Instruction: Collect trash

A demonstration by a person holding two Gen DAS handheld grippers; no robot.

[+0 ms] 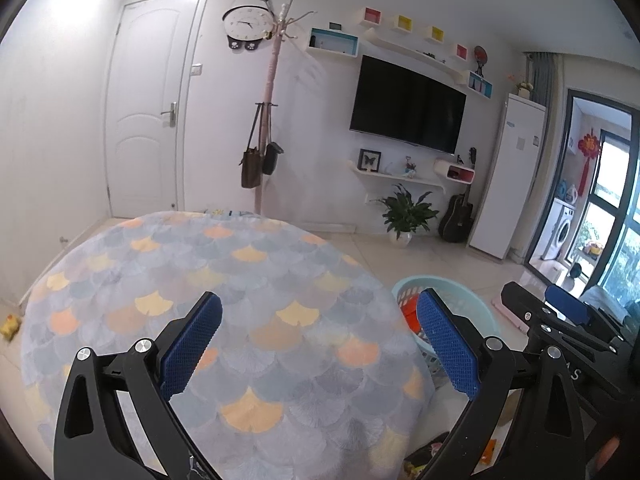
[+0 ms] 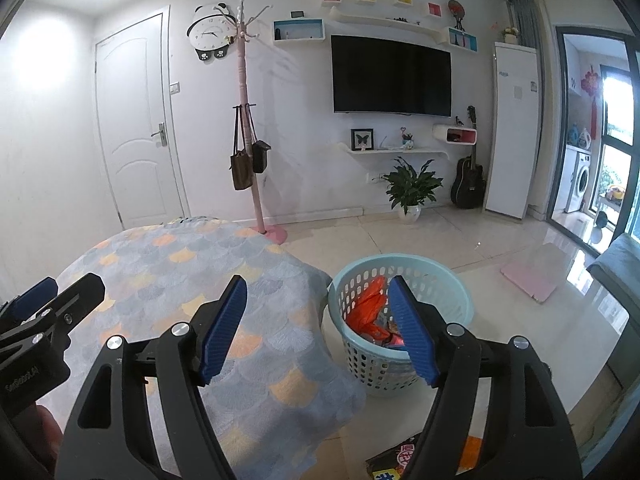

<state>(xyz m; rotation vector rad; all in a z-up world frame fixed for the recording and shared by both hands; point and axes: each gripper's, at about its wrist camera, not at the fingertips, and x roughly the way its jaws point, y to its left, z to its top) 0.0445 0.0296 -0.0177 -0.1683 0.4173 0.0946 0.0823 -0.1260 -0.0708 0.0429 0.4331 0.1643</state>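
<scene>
Both tools wide open, nothing held: left gripper (image 1: 320, 344), right gripper (image 2: 320, 324) | trash: dark wrapper (image 2: 400, 460) on floor, near basket (image 2: 444, 280) with orange bag (image 2: 368, 308) inside | advice: lower right gripper, pinch wrapper edge, lift clear of table cover (image 2: 180, 272).

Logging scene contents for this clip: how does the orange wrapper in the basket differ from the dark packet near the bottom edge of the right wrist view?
The orange wrapper sits crumpled inside the light blue basket; the dark packet lies flat on the floor tiles, outside it. The wrapper is plain bright orange; the packet is dark with printed lettering. The wrapper shows nearly whole; the packet is cut off by the right gripper. Neither is held: both grippers, left too, are open.
</scene>
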